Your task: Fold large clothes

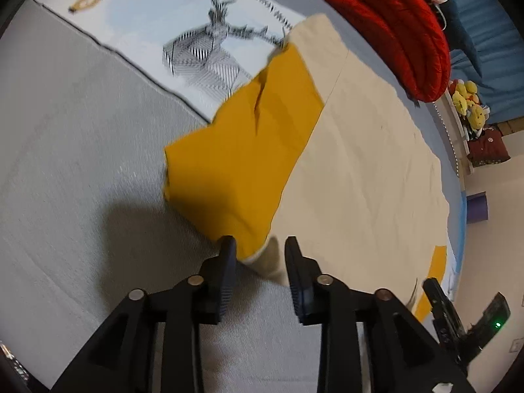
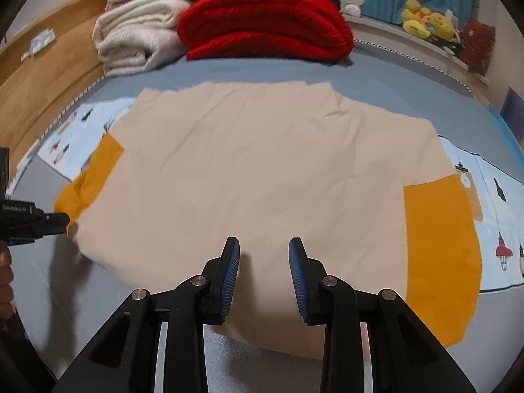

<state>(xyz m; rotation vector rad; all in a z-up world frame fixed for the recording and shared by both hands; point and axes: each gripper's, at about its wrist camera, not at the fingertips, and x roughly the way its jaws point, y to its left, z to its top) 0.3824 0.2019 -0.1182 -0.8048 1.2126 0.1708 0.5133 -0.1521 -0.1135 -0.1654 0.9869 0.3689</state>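
Jaws of the left gripper [image 1: 260, 245] are parted around a corner of the shirt [image 2: 262, 170], no pinch being seen; those of the right gripper [image 2: 263, 245] are spread above its near hem, nothing held. Cream with orange sleeves [image 2: 439, 255], the shirt is spread flat on the bed [image 1: 82, 131]. It is judged light, limp and wrinkle-prone, best taken at sleeve ends or hem corners and lifted evenly. Behind it, a red blanket [image 2: 265, 26] and a white blanket [image 2: 134, 39] are stacked, with plush toys [image 2: 425, 19] further off; none is judged to obstruct folding.
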